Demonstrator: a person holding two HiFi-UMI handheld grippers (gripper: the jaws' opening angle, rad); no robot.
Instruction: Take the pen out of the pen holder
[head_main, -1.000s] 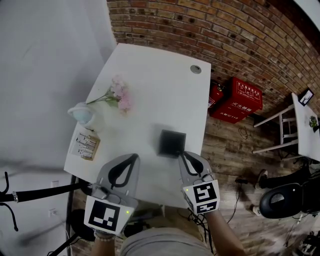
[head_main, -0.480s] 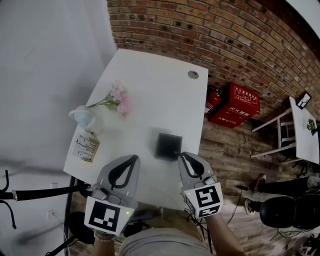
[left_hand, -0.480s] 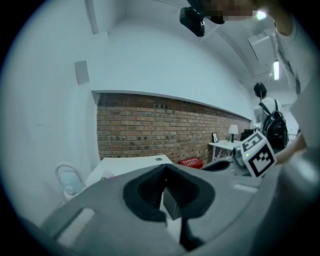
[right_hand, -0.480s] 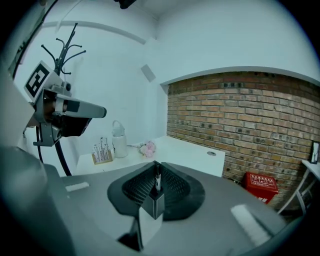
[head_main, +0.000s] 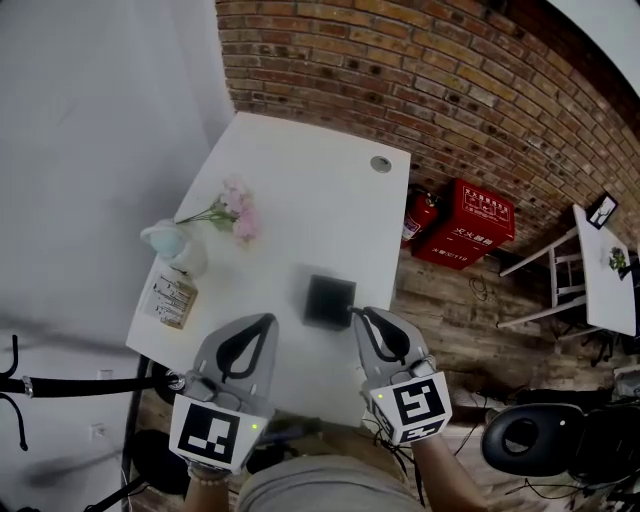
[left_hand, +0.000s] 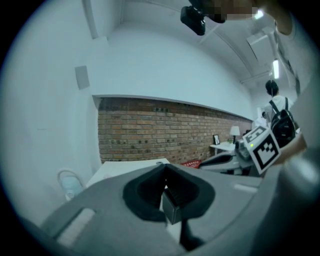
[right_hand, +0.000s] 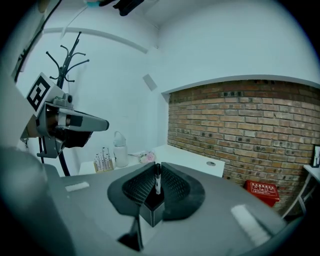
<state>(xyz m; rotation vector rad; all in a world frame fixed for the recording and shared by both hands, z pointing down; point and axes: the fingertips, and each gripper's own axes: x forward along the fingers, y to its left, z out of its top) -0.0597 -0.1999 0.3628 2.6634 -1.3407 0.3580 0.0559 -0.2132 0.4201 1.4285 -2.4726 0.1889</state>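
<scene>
Jaws, left side: my left gripper is closed tip to tip with nothing in it, held low over the near edge of the table.
Jaws, right side: my right gripper is drawn in to a slit just one pen wide. The pen stands upright in that slit, and I read it as pinched near its top.
Pen: lower end is down inside the pen holder, so it's not out yet.
Holder: black, square, upright on the table, right at the right tips and a little further from the left ones.
Progress: reach and grip look done to me; the lift is what's left.
Next call: a straight pull up along the pen's own line, I'd say. A slanted pull could drag or tip the holder, since nothing steadies it.
Left of table: a small box of upright bits sits near the left corner, with a pale jug just beyond it. Pink flowers lie low beside the jug. All of it is well apart from the holder.
Far end: round grommet near the far edge.
Beyond: brick wall, with a red box on the floor at its foot.
</scene>
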